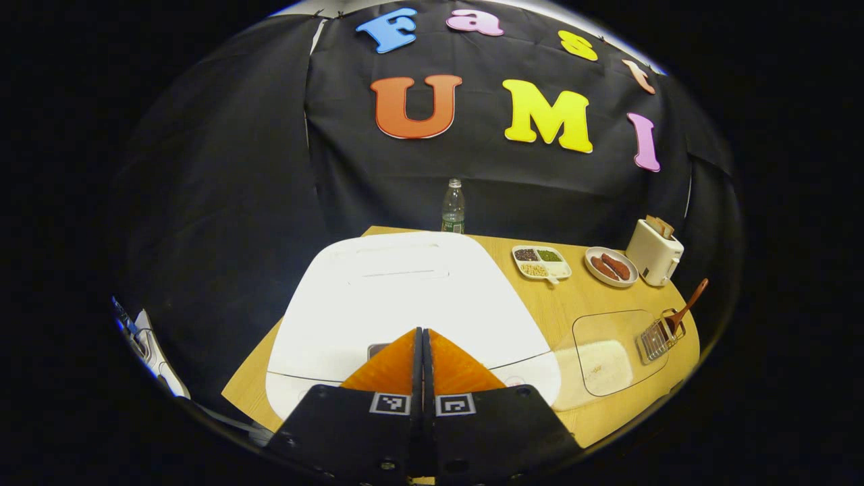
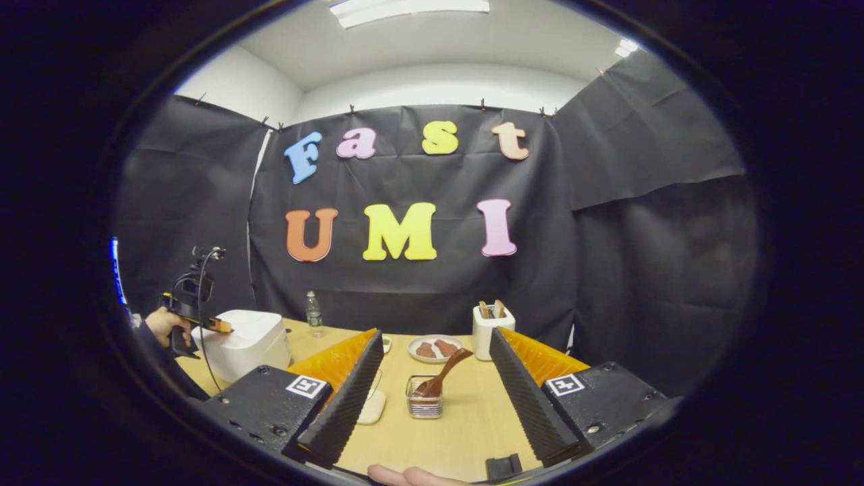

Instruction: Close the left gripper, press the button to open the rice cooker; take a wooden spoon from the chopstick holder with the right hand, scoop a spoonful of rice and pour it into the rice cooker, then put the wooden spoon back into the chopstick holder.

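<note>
The white rice cooker [image 1: 398, 297] stands with its lid down right in front of my left gripper [image 1: 424, 332]. That gripper is shut, its orange fingers pressed together over the cooker's front edge beside a grey button [image 1: 376, 349]. In the right gripper view, a hand holds the left gripper [image 2: 221, 327] against the rice cooker [image 2: 239, 344]. My right gripper [image 2: 435, 337] is open and holds nothing. The wire chopstick holder [image 2: 424, 403] stands between its fingers, a little farther off, with the wooden spoon [image 2: 442, 374] leaning in it. A clear box of rice [image 1: 607, 358] lies left of the holder [image 1: 658, 337].
Along the back of the wooden table [image 1: 540, 304] stand a water bottle [image 1: 453, 206], a divided tray of grains [image 1: 540, 262], a plate of sausages [image 1: 611, 266] and a white toaster [image 1: 653, 253]. A person's hand [image 2: 162, 325] grips the left tool.
</note>
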### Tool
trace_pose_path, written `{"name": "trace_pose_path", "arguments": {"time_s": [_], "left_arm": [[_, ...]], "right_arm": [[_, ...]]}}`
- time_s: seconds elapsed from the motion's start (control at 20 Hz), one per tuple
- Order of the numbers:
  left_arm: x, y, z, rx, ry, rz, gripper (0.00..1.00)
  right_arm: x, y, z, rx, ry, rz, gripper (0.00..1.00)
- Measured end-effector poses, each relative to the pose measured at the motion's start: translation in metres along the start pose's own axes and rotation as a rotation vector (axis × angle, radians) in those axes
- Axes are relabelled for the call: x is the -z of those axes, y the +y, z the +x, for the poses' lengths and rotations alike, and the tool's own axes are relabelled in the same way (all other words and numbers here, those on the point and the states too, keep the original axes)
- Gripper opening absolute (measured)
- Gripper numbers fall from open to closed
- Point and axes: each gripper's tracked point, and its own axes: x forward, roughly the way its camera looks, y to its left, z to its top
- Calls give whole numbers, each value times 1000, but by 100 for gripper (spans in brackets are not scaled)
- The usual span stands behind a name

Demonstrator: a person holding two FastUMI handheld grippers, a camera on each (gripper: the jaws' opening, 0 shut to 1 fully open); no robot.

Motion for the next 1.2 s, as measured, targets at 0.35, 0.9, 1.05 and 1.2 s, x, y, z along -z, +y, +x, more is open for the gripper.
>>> {"name": "trace_pose_path", "arguments": {"time_s": [0.35, 0.9, 1.05, 1.2], "left_arm": [[-21, 4, -11, 13, -52, 17, 0], [-84, 5, -71, 3, -256, -22, 1], [-82, 4, -97, 3, -299, -16, 29], [-74, -3, -133, 19, -344, 21, 61]], "right_arm": [[8, -21, 6, 41, 27, -6, 99], [31, -47, 23, 90, 83, 27, 100], [31, -48, 28, 66, 71, 14, 100], [37, -50, 35, 43, 67, 33, 99]]}}
